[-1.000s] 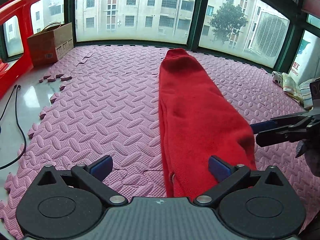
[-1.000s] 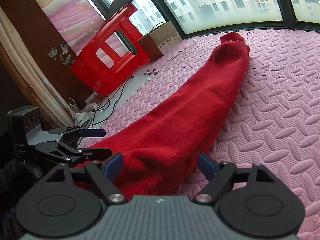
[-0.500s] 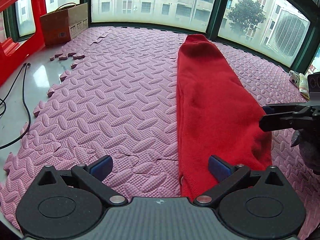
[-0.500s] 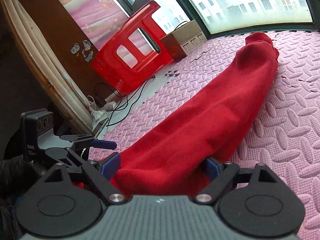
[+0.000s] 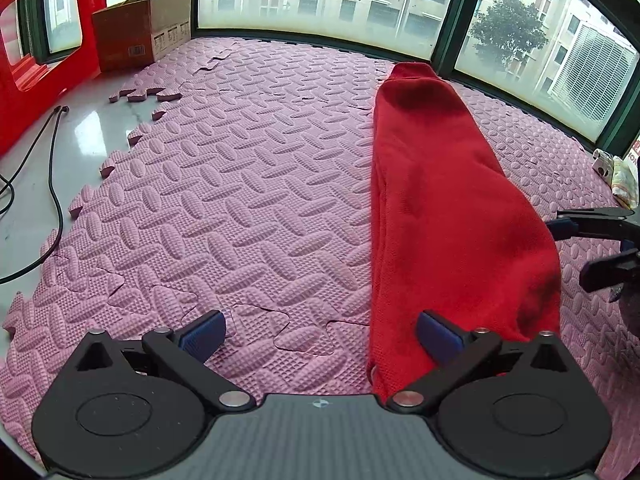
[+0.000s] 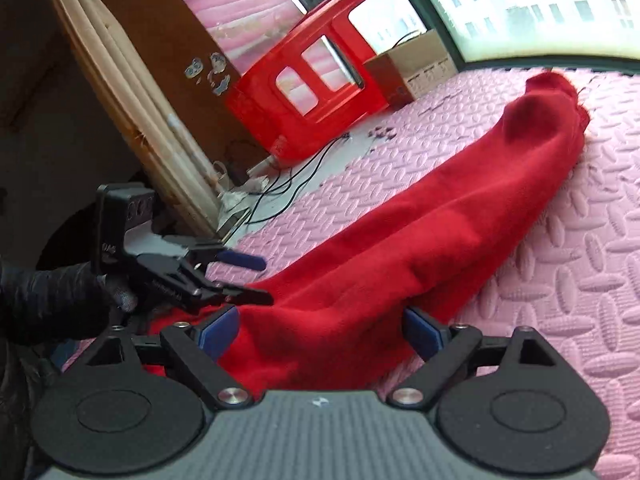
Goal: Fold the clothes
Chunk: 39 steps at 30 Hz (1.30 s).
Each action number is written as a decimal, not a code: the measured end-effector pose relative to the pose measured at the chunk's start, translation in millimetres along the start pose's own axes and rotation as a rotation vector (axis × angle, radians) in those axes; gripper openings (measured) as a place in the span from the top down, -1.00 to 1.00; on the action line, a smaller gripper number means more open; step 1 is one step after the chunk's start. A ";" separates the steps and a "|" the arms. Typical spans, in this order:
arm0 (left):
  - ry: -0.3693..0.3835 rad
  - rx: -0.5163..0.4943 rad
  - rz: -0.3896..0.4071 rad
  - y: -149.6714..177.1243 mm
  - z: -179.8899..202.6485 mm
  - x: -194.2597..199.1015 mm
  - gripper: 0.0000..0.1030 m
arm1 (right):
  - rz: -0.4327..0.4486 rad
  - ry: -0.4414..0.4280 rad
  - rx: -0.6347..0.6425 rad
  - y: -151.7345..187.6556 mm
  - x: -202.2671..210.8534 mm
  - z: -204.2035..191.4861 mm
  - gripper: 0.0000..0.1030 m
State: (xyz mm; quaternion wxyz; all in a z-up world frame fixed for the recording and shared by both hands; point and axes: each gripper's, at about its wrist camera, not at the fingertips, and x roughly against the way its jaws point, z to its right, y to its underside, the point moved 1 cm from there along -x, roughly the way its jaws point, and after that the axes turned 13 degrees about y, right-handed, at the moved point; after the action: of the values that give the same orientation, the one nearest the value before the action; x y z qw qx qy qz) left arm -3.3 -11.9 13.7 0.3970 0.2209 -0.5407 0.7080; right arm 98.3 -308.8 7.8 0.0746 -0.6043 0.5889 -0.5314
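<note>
Cardboard box (image 5: 144, 32): far left, by the window.
Left gripper (image 5: 320, 336): jaws apart, nothing between the pads.
Red garment (image 5: 444, 208): long folded strip on the pink foam mat (image 5: 240, 200).
Right gripper (image 6: 320, 328): jaws wide, just been opening, garment's near end between them, unpinched.

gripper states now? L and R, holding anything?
Left gripper: open, holding nothing; red garment edge by its right finger.
Right gripper: open, jaws just widened; garment between, ungripped.
</note>
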 end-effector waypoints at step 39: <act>-0.029 -0.038 0.054 -1.4 2.8 15.1 -1.00 | -0.051 0.171 0.033 4.6 40.0 -24.0 -0.50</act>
State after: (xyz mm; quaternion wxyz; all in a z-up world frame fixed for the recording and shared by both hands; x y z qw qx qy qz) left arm -11.4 -9.6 26.6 0.3738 0.2089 -0.5657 0.7048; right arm 67.6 -329.0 36.9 0.0205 -0.5703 0.5689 -0.5922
